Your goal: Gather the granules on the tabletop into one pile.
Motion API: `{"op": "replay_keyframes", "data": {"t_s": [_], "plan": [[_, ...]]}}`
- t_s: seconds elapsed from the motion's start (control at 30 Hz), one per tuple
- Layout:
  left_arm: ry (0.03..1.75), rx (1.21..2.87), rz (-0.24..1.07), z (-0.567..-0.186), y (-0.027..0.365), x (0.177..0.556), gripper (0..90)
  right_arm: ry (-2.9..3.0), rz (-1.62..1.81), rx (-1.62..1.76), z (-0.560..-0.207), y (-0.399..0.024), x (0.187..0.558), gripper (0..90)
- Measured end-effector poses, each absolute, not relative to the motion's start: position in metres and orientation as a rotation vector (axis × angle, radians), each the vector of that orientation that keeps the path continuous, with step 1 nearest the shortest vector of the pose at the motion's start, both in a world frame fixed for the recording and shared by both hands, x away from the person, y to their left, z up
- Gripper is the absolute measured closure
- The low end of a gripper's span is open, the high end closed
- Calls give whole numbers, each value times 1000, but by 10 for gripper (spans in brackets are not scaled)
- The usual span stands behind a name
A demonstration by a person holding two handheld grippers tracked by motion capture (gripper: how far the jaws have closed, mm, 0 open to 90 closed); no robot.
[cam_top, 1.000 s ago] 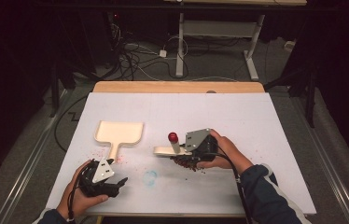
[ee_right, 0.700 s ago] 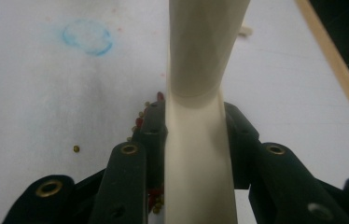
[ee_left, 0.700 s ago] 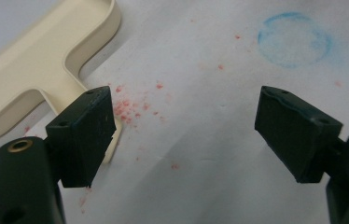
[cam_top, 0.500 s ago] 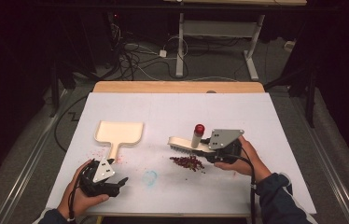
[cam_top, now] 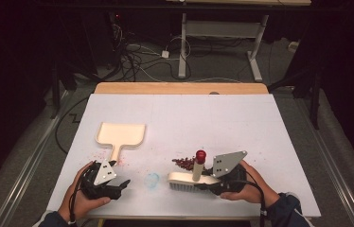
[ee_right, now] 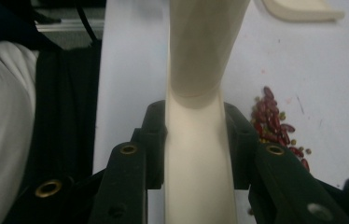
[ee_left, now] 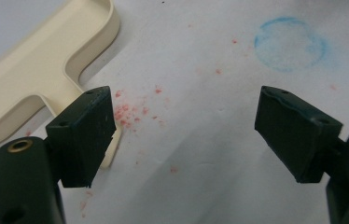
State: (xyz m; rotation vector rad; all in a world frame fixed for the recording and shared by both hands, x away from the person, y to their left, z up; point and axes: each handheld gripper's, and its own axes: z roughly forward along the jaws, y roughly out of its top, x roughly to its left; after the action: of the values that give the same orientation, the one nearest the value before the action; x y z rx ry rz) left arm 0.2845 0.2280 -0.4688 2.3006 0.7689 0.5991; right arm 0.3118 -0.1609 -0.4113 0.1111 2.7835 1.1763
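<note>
1. Your right gripper had its jaws clamped on the cream brush, which lay along the near edge of the desk with its red-tipped handle standing up.
2. In the right gripper view, the brush body ran straight up between the two black jaws, held on both sides.
3. The pile of red beans sat just on the far side of the brush head — near it, though I could not tell if the bristles touched it.
4. Your left gripper rested at the near left, jaws spread wide and holding nothing; the dustpan lay just beyond it, its handle pointing toward you.
5. In the left gripper view, the dustpan handle ended beside one jaw, with red crumbs scattered on the desk.
6. By my reading, the sweep was at an early stage — the brush was in hand, but the beans were in no pan and the dustpan was not yet gripped.
7. What was left: take hold of the dustpan, bring it to the pile, and brush the beans in.
</note>
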Motion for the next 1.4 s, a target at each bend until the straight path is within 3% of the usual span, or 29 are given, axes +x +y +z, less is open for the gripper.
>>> {"op": "replay_keyframes", "data": {"t_s": [0.53,0.73,0.9,1.4], "plan": [[764,2313,598,-470,227,284,193,2649,1176,324,-405,-168,347,675],[765,2304,613,-468,228,282,194,2463,1114,673,-394,-178,333,674],[765,2303,612,-467,225,282,194,2287,973,997,-406,-179,330,674],[776,2261,592,-464,229,282,196,2133,835,1172,-429,-110,316,670]]}}
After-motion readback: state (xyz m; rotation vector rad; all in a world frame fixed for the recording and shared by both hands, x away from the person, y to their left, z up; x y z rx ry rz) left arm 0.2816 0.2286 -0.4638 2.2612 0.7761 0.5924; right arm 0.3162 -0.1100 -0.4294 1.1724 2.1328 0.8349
